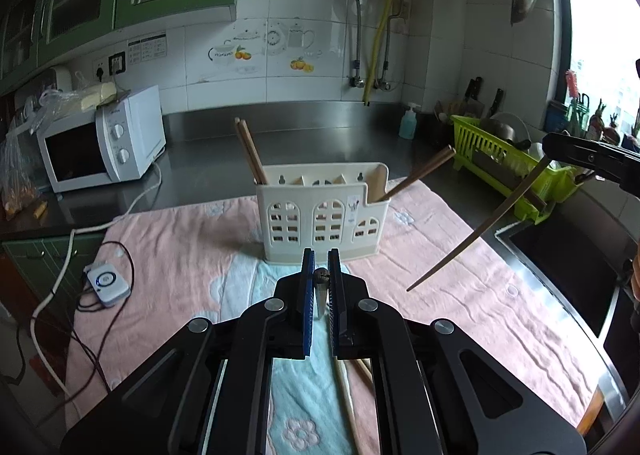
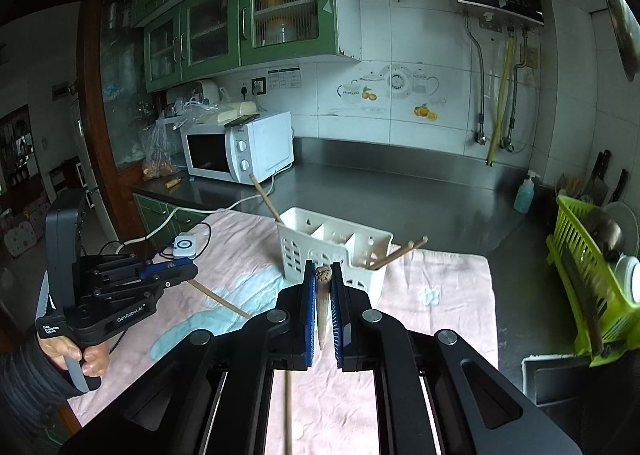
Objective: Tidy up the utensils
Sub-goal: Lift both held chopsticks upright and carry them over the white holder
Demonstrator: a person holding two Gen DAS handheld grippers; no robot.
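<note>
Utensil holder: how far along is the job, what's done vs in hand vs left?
Done: chopsticks already stand in the white holder, with another leaning out of its right compartment. In hand: the left gripper and right gripper are each shut on one chopstick. Left: drop both in, then the loose chopsticks on the towel.

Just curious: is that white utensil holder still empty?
No, the white utensil holder already has brown chopsticks leaning out of its compartments.
</note>
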